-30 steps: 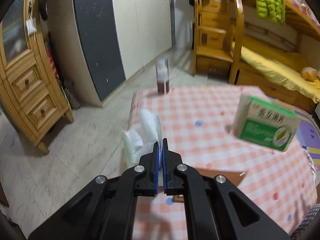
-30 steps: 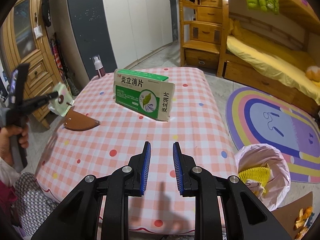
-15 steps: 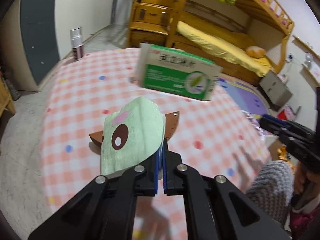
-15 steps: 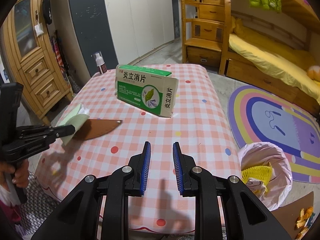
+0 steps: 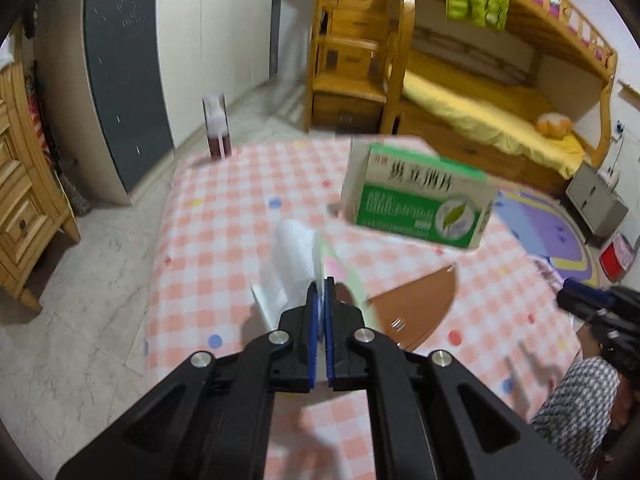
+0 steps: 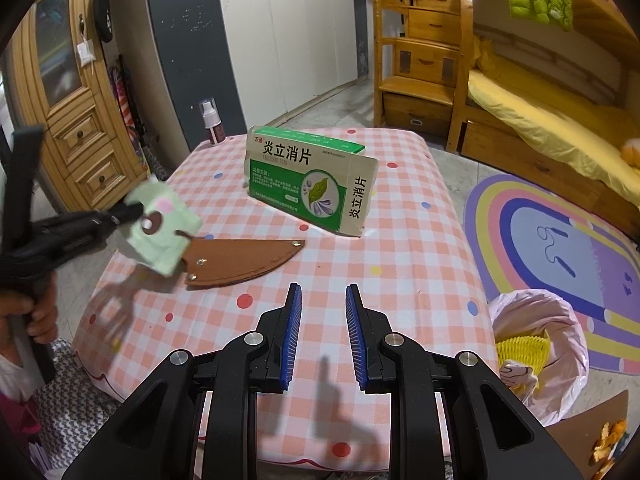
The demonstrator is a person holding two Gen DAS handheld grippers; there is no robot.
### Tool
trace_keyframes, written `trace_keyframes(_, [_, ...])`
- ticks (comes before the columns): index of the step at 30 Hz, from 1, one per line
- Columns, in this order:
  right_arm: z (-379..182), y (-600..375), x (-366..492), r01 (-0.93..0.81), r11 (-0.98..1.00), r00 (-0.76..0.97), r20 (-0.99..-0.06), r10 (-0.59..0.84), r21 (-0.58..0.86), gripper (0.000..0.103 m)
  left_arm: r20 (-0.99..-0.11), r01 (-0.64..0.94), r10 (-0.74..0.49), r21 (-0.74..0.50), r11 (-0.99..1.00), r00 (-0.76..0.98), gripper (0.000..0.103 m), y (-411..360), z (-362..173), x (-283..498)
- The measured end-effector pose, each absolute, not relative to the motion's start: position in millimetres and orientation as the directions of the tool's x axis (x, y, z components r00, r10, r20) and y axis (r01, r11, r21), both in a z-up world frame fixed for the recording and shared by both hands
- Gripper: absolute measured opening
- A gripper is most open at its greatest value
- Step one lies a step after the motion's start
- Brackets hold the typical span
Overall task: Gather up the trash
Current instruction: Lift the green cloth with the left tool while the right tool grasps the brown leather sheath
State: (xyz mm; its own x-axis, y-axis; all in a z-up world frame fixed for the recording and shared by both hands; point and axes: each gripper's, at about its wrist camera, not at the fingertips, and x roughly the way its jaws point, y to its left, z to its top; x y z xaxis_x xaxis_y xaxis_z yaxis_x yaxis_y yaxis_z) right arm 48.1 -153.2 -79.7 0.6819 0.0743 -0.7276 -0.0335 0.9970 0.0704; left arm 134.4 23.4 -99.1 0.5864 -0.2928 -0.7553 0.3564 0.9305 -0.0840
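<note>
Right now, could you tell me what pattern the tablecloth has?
The tablecloth is pink-and-white gingham with scattered coloured dots, clearest in the right wrist view.

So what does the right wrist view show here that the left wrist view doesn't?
Only the right wrist view shows the pink trash bag on the floor with yellow netting inside, the printed face of the green wrapper, and the open right gripper. Only the left wrist view shows the left gripper up close, shut on the wrapper. Both show the checkered table, the green medicine box, the brown leather piece and the spray bottle.
</note>
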Motion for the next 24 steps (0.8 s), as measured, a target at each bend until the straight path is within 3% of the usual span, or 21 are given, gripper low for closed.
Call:
trace_keyframes(3, [-77.8,-156.5,46.7,-0.024,0.997,0.687,-0.724,0.065,0.067,0.024,-0.778,0.432,-0.407,-0.195,0.880,0.478,0.001,15.4,-108.0,126.4])
trace_keyframes(8, [-77.1,-161.7,47.3,-0.008,0.997,0.690,-0.721,0.060,0.076,0.024,-0.744,0.508,-0.459,-0.188,0.841,0.485,0.001,7.0,-90.7,95.7])
trace_keyframes(14, [-83.2,-152.0,63.9,-0.051,0.993,0.680,-0.724,0.115,0.110,0.024,-0.698,0.443,-0.376,-0.093,0.892,0.610,0.001,16.8,-70.5,89.8])
trace_keyframes(24, [-107.3,-117.6,125.4,-0.106,0.992,0.646,-0.753,0.123,0.071,0.024,-0.711,0.342,-0.296,-0.084,0.936,0.638,0.001,45.4,-82.1,107.4])
